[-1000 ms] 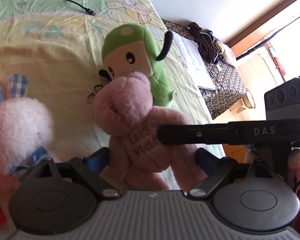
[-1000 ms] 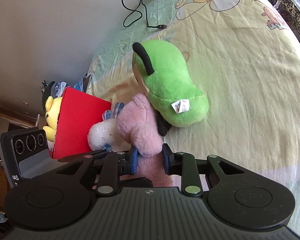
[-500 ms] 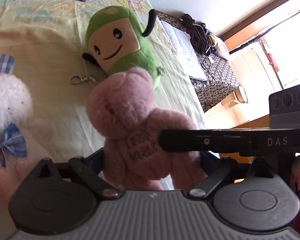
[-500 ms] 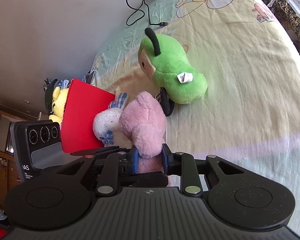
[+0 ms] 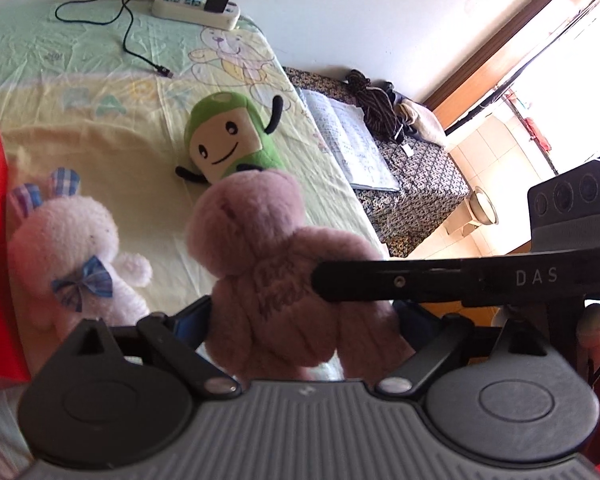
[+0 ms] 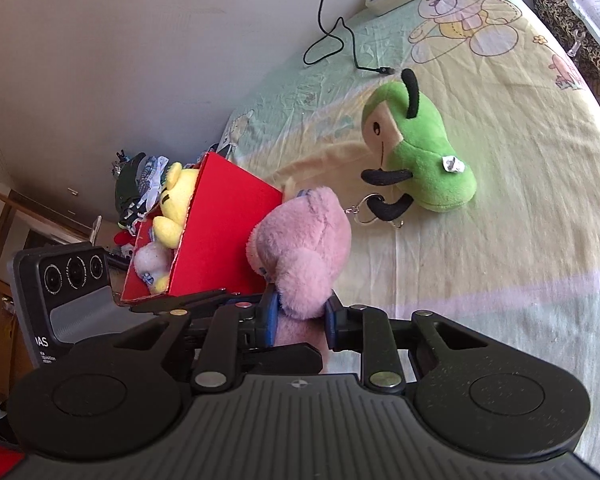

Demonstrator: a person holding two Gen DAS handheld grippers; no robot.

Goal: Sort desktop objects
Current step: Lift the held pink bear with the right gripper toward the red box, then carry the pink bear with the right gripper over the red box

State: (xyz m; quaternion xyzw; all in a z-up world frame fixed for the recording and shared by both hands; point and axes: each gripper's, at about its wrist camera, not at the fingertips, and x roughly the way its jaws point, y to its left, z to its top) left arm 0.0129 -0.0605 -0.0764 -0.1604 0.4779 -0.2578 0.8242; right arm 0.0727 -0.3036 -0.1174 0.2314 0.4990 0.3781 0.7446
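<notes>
A pink plush bear (image 5: 276,264) hangs above the bed, held from two sides. My left gripper (image 5: 302,316) is shut on its body, blue pads against both flanks. My right gripper (image 6: 300,314) is shut on a narrow part of the pink bear (image 6: 304,248), and one of its black fingers (image 5: 420,280) crosses the left wrist view. A green plush (image 5: 228,140) lies on the sheet beyond it. A white bunny (image 5: 68,264) with a plaid bow lies to the left. The red box (image 6: 220,240) holds a yellow plush (image 6: 176,196).
A white power strip (image 5: 196,8) with a black cable (image 6: 340,40) sits at the bed's far end by the wall. A metal keyring (image 6: 370,210) lies beside the green plush. A patterned bench (image 5: 416,176) with an open book stands right of the bed.
Both grippers have risen and pulled back with the pink bear. The green plush and the bunny look farther off, and the red box's wall has come into the left wrist view.
</notes>
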